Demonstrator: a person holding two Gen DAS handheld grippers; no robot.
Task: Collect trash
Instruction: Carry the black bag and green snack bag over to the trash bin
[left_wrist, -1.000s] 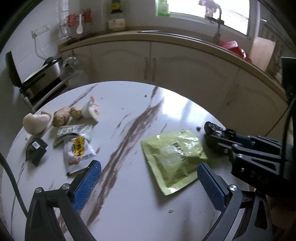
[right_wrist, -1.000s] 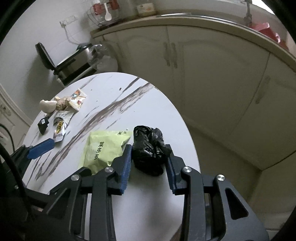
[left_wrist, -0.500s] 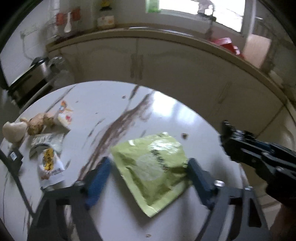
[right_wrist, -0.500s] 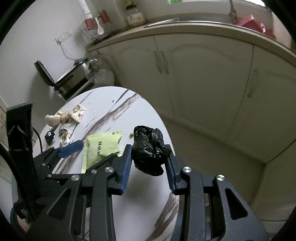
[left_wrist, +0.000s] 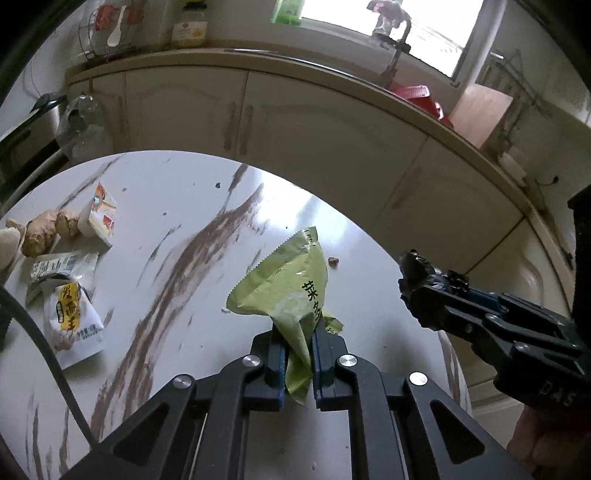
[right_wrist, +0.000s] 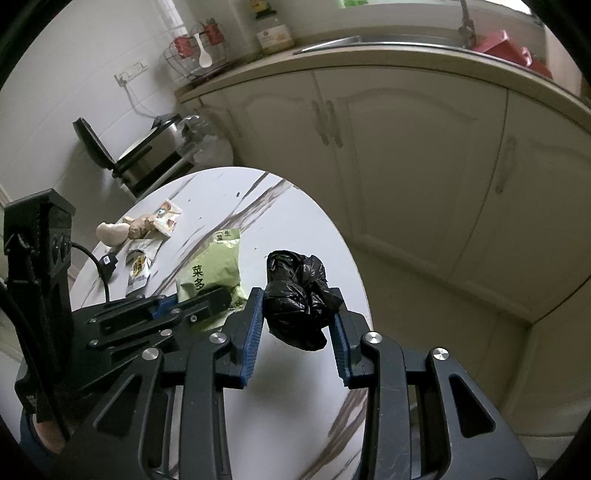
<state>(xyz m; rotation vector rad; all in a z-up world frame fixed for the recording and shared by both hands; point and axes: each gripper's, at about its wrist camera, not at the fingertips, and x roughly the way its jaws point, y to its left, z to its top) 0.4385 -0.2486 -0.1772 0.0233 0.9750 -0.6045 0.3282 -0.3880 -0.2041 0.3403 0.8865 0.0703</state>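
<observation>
We are observing the left claw (left_wrist: 298, 350) closing on the green packet (left_wrist: 291, 291): the packet's lower corner is pinched between the blue pads (left_wrist: 280, 363), and the rest is standing up crumpled above the round marble worktop (left_wrist: 177, 206). In the right wrist view the same packet (right_wrist: 212, 267) is lying near the worktop's (right_wrist: 295, 218) edge with the left claw (right_wrist: 207, 297) reaching onto its near end.

We are noting the right claw (right_wrist: 295, 325) grasping a wadded black bag (right_wrist: 299, 301), clamped between its blue pads (right_wrist: 253, 328) and hanging clear of the worktop surface. From the left wrist view this claw (left_wrist: 417, 291) is sitting to the right of the packet, apart from it, with the bag (left_wrist: 417, 271) bulging at its tip.

We are recording further litter on the far left of the worktop, well apart from both claws: a yellow-labelled wrapper (left_wrist: 72, 319), a grey wrapper (left_wrist: 55, 267) touching it, and a small white carton (left_wrist: 99, 216). Ginger (left_wrist: 40, 230) is lying just beside the carton. A small crumb (left_wrist: 333, 261) is resting near the packet's right side. A black cable (left_wrist: 44, 354) is crossing the worktop's near left edge.
</observation>
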